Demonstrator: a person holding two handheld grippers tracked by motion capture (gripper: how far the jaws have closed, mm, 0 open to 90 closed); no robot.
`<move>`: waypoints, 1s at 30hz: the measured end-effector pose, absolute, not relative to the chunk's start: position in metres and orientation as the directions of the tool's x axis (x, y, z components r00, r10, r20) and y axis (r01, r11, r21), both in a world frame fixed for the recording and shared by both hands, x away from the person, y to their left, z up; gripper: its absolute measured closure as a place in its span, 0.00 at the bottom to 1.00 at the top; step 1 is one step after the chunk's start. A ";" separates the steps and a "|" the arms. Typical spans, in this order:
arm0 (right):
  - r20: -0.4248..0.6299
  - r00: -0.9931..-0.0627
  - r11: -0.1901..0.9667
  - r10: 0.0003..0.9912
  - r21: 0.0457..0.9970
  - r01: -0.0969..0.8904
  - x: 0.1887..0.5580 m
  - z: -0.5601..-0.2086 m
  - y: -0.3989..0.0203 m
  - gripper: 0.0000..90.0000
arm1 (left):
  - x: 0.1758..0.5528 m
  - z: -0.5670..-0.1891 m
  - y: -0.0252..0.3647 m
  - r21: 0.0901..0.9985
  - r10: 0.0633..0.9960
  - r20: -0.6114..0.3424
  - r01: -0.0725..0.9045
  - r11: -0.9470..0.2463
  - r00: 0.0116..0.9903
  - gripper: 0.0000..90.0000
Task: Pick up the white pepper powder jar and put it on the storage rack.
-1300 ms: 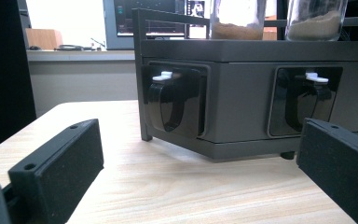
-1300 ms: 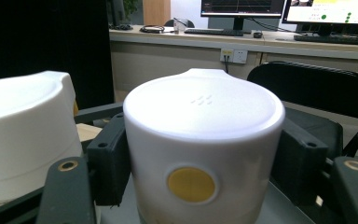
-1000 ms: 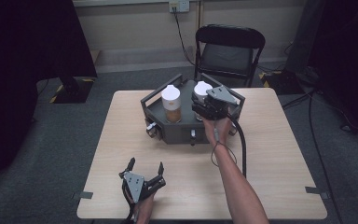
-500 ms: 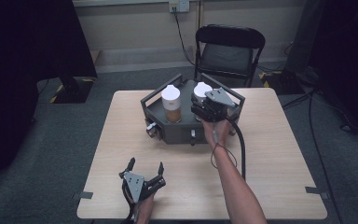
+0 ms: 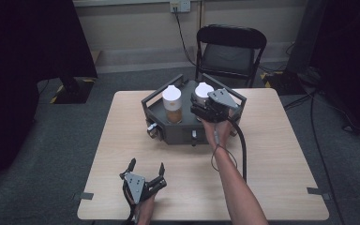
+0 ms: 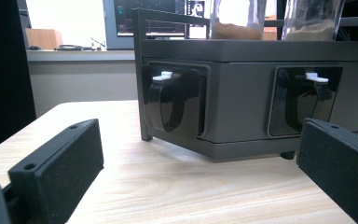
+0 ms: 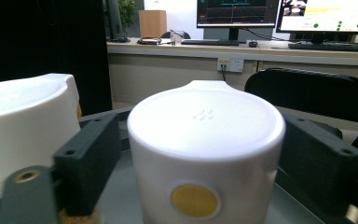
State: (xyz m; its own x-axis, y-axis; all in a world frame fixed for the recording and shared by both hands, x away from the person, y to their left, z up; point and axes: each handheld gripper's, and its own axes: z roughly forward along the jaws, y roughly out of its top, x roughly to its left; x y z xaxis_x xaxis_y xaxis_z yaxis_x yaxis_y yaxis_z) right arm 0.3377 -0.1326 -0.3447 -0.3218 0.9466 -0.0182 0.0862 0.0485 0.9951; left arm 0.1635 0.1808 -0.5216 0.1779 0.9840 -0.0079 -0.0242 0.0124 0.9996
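Note:
A dark grey rack at the table's middle holds two jars with white lids and brown contents. My right gripper reaches over the rack to the right jar's lid. Its jaws have just been opening. In the right gripper view the lid sits between the two black pads, with a thin gap at the left pad. The left jar stands beside it untouched. My left gripper rests near the table's front edge, open and empty, facing the rack's front.
The rack's front faces carry two dark recessed handles with white clips. A black folding chair stands behind the table. The right gripper's black cable trails across the tabletop.
Neither hand has shifted. The right gripper stays at the right jar's lid, and the high view is too coarse to show its jaws widening.

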 end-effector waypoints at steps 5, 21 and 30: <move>-0.011 -0.309 0.038 0.951 0.996 0.082 0.337 -0.346 -0.131 0.00 | 0.164 -0.522 0.181 1.000 0.984 -0.008 -0.024 0.012 0.178 0.00; -0.007 -0.333 0.028 0.943 0.998 0.059 0.323 -0.349 -0.141 0.00 | 0.164 -0.522 0.181 1.000 0.984 -0.008 -0.024 0.013 0.178 0.00; -0.001 -0.347 0.010 0.938 1.000 0.023 0.306 -0.349 -0.151 0.00 | 0.164 -0.522 0.181 1.000 0.984 -0.008 -0.024 0.012 0.178 0.00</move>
State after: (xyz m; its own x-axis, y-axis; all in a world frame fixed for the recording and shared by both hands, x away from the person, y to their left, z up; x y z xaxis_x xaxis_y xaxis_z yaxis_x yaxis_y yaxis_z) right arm 0.3061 -0.1507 -0.3491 -0.3467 0.9380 -0.0010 0.0231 0.0096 0.9997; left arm 0.1635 0.1807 -0.5216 0.1777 0.9840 -0.0079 -0.0242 0.0124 0.9996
